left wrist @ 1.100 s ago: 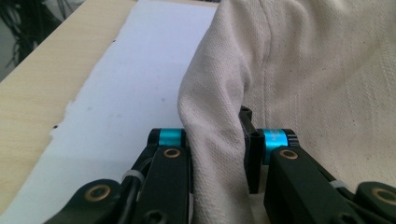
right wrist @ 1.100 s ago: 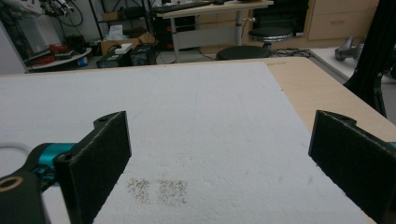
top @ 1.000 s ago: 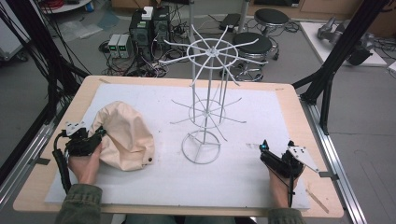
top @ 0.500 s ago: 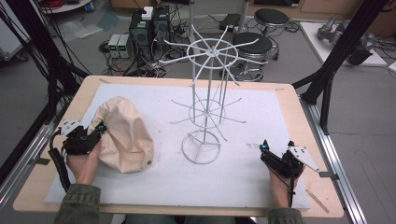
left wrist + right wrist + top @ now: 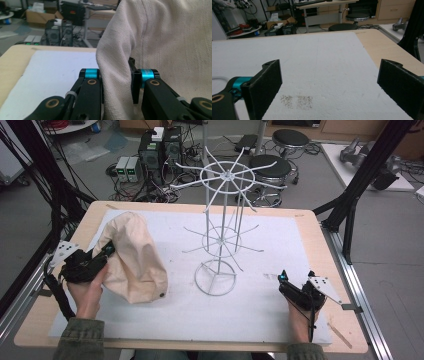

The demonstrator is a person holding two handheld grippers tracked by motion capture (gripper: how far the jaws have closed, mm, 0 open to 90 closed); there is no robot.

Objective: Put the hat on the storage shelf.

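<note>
One cream canvas cap, coarse-woven and soft-domed, sits near the table's left edge (a fold pinched by the left gripper); the right gripper gapes wide beside the white wire rack.

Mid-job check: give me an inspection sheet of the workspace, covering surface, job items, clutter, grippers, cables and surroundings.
Surface: wooden table under a white mat; small brown speckled stain on the mat.
Job's things: beige cloth bag at left; white wire rack upright mid-table, arms bare.
Clutter: nothing seen.
Grippers: left gripper clamped on a fold of the bag; right gripper open, nothing between its jaws, low over the mat.
Cables: black cable trails from the left gripper.
Surroundings: computer boxes, floor wiring, round stools, black frame struts.
</note>
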